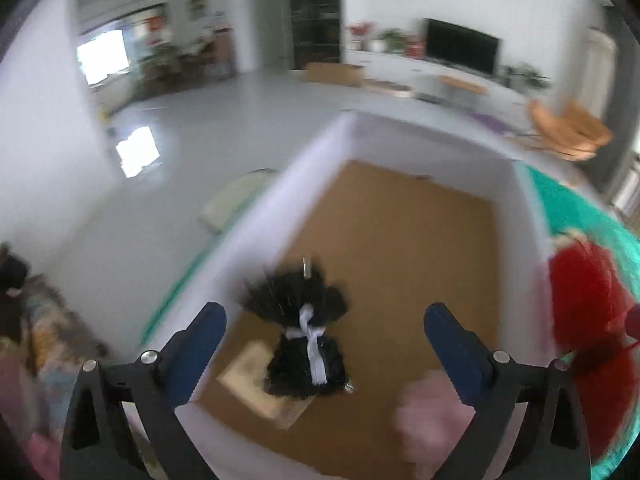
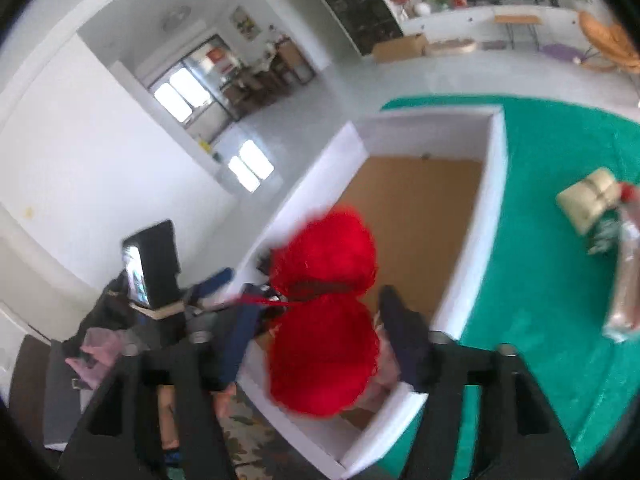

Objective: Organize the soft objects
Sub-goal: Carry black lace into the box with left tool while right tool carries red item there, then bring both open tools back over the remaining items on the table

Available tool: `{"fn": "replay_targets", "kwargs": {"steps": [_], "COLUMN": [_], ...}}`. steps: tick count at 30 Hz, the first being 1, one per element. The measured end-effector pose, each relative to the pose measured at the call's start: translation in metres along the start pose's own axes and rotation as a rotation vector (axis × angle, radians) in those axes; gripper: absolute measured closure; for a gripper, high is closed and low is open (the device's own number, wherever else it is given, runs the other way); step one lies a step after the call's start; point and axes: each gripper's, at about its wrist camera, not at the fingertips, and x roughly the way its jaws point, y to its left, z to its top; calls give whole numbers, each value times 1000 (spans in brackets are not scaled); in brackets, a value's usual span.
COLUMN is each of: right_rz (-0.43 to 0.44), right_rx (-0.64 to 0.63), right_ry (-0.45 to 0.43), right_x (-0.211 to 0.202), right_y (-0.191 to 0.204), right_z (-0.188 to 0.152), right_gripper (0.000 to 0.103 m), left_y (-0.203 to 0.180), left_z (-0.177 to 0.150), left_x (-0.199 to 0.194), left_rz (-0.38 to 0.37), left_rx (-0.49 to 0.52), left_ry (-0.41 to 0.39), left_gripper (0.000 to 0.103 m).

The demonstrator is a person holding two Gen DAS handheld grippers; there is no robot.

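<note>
A white box with a brown cardboard floor stands on a green cloth. A black fluffy bundle tied with a white band is inside the box, below and between the fingers of my open left gripper. A pink soft item lies in the box near the right finger. My right gripper has its fingers spread, with a red fluffy bundle between them over the box's near left wall. The red bundle also shows in the left wrist view.
A beige folded item and a clear packet lie on the green cloth to the right. A phone on a stand and the other gripper sit left of the box. Grey floor lies beyond.
</note>
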Motion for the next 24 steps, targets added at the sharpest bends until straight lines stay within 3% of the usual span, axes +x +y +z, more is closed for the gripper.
{"fn": "replay_targets", "kwargs": {"steps": [2, 5, 10, 13, 17, 20, 24], "right_rz": [-51, -143, -441, -636, -873, -970, -1020], "right_rx": [-15, -72, -92, -2, 134, 255, 358], "right_ry": [24, -35, -175, -212, -218, -215, -214], "right_x": [11, -7, -46, -73, -111, -137, -163], "right_y": [0, -15, -76, -138, -204, -248, -283], "right_z": [-10, -27, -62, -95, -139, -159, -170], "right_gripper": [36, 36, 32, 32, 32, 32, 32], "left_y": [9, 8, -25, -78, -160, -224, -291], "left_z": [-6, -12, -6, -6, -22, -48, -86], "left_x": [4, -3, -18, -38, -71, -83, -60], "left_rz": [27, -7, -176, -331, -527, -626, -655], "left_rx": [-22, -61, -65, -11, 142, 283, 395], "left_ry": [18, -14, -66, -86, -99, -44, 81], "left_gripper": [4, 4, 4, 4, 4, 4, 4]}}
